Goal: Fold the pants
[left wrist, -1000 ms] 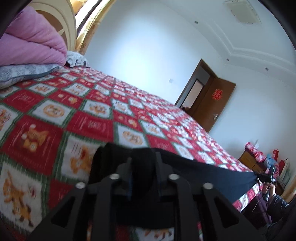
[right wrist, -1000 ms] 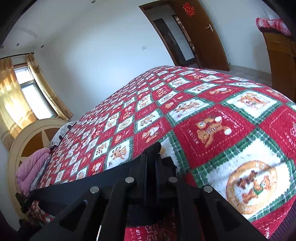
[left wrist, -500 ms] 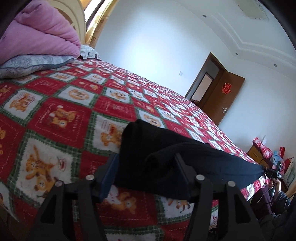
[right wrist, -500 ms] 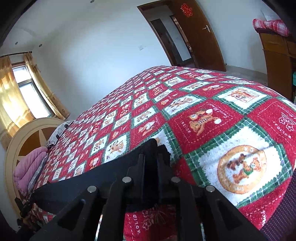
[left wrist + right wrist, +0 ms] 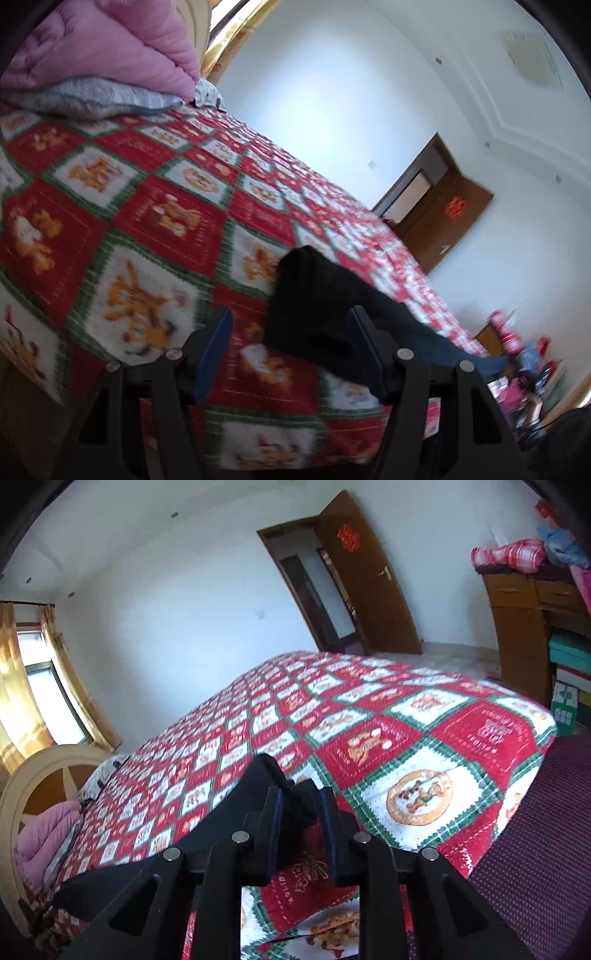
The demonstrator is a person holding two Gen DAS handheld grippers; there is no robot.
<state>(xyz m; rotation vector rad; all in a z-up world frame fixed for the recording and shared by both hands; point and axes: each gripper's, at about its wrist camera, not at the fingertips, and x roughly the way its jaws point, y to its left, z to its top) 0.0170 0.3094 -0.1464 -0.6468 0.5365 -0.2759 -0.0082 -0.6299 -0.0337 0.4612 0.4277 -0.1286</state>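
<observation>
The black pants [image 5: 314,295] lie stretched along the near edge of the bed's red, white and green patterned blanket [image 5: 155,221]. My left gripper [image 5: 290,325] is open, its jaws wide apart; the pants' end lies loose between them on the blanket. In the right wrist view the pants [image 5: 221,823] run off to the left. My right gripper [image 5: 299,805] has its jaws a little apart, with the bunched pants end between them; no firm grip shows.
A pink quilt [image 5: 103,48] and grey pillow [image 5: 92,98] are stacked at the headboard [image 5: 40,775]. A wooden cabinet [image 5: 528,627] with piled cloths stands right of the bed. A brown door [image 5: 365,590] stands open at the far wall.
My left gripper opened and let go of the pants end, which now lies on the blanket. My right gripper's jaws have parted slightly and it has pulled back a little.
</observation>
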